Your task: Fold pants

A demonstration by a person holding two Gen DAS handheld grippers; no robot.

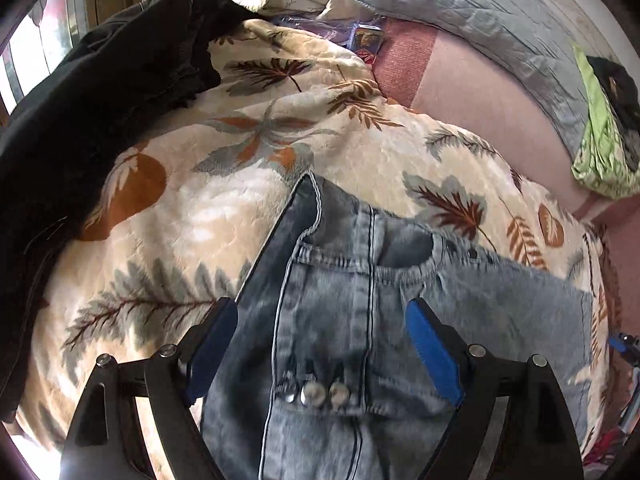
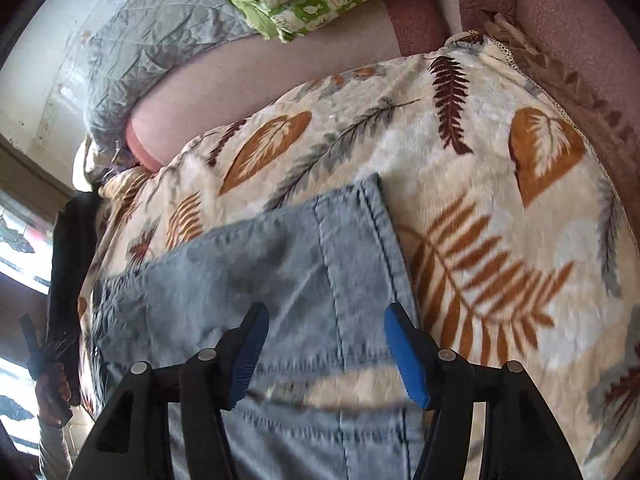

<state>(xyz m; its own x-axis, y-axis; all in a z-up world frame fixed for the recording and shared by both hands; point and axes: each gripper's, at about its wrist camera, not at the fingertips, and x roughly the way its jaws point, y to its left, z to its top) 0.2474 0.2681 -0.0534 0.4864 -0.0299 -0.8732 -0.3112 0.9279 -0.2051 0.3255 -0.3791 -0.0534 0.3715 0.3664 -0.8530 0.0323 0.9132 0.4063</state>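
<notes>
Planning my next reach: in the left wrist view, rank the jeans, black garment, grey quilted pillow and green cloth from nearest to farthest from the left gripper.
1. jeans, directly under the left gripper.
2. black garment, upper left.
3. grey quilted pillow and green cloth, far right: too close to call.

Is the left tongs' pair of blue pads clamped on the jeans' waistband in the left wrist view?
No. The left tongs stand wide open, the blue pads apart on either side of the jeans without pressing them.
</notes>
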